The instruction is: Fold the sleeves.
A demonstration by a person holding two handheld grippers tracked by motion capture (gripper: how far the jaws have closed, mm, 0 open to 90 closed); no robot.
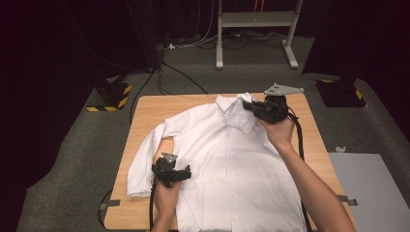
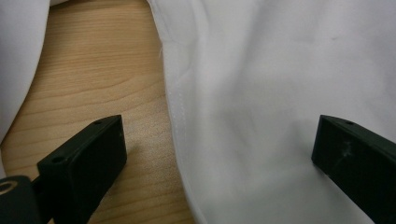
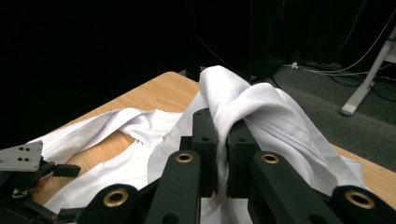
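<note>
Evidently folding: right gripper (image 3: 222, 154) clamped on the shirt (image 1: 227, 159) shoulder at one o'clock; left gripper (image 2: 219, 149) open, straddling the side seam.

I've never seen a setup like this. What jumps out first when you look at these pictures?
A white button-up cotton shirt lies spread face up across the light wooden table, covering most of it. At the far right corner, the black right gripper has its jaws shut on a bunched fold of the shirt's shoulder, lifting it off the table. Nearer the person, the black left gripper sits open over the shirt's side seam, beside the folded sleeve.
</note>
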